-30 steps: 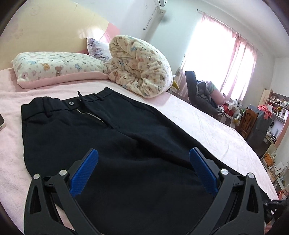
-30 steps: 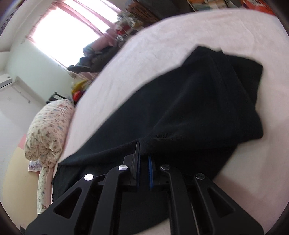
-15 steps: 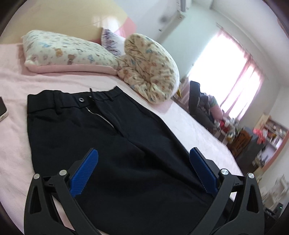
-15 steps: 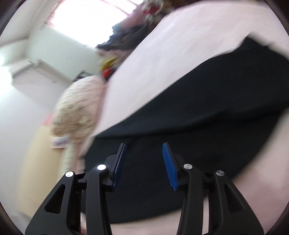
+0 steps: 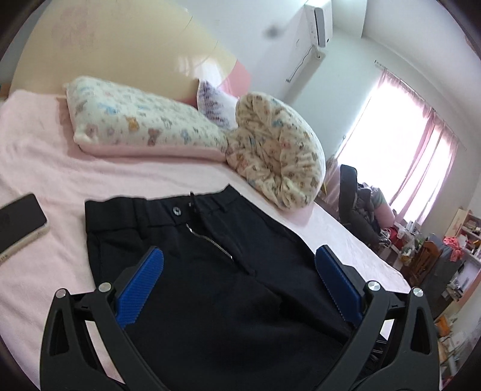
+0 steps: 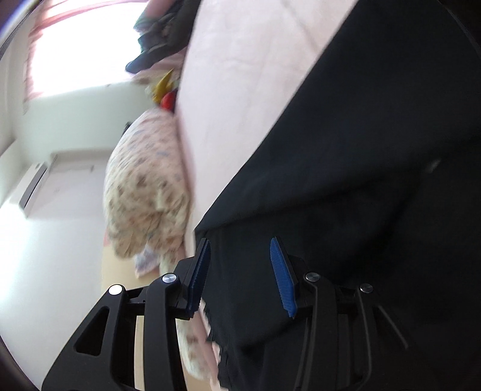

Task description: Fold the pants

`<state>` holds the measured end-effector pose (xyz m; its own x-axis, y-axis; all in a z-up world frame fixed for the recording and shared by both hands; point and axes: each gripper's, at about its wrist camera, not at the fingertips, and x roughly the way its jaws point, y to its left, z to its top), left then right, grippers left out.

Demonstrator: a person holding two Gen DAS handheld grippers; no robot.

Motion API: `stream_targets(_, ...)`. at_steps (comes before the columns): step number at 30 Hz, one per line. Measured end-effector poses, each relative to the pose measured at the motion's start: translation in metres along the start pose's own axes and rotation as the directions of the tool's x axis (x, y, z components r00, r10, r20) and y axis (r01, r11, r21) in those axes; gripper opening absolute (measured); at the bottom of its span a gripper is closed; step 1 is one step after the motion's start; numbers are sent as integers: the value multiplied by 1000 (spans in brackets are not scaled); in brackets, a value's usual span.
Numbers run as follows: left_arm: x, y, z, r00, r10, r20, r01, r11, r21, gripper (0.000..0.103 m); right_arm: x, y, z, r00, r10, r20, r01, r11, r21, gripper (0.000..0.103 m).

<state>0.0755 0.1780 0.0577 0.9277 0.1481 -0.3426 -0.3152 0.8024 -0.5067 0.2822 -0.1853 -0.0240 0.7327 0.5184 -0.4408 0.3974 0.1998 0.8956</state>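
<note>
Item 1: black pants [image 5: 216, 270]. Laid flat on pink bed sheet [image 5: 45, 156], front up; waistband w/ button and open zip toward the pillow end. In right wrist view the pants [image 6: 360, 180] fill most of frame, blurred, edge running diagonally over the sheet [image 6: 240, 75].

Item 2: left gripper [image 5: 239, 281]. Blue pads spread wide, above the pants' hip/thigh area, nothing pinched between them.

Item 3: right gripper [image 6: 239, 270]. Pads apart, gap moderate, over the pants' edge; fabric seen behind the gap, pads not pressing on it.

Item 4: phone [image 5: 18, 222]. Dark screen up, on sheet, left of the pants' waistband, apart from it.

Item 5: printed pillow [image 5: 135, 123]. Beyond the pants' waistband, by the headboard.

Item 6: rolled quilt [image 5: 276, 150], same print. Beyond pants, right of waistband, touching the pillow; also in right view [image 6: 144, 192].

Item 7: air conditioner [image 5: 320, 22]. On wall, high above the pants' far end.

Item 8: pink curtains [image 5: 433, 144]. At window, far right of pants.
</note>
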Motion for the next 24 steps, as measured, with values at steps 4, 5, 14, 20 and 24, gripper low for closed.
stream_targets(4,5,8,-1,999,30,-18,-30,1000,-5,101,12,-12,10,997,-44,65,40,997,67,44)
stream_targets(5,6,10,-1,999,35,-21,-35,999,-9,101,14,-14,12,995,-51,83,44,996,81,43)
stream_targets(14,15,25,3,990,84,-113,-93,993,-72,101,5,-24,22,984,-77,160,70,996,47,4)
stream_targets(20,19,28,4,988,67,-140,-78,994,-80,101,-20,-5,5,992,0,123,17,991,-134,2)
stream_targets(24,21,27,3,987,31,-159,-45,995,-86,101,-49,3,-15,992,72,102,-43,963,-264,2)
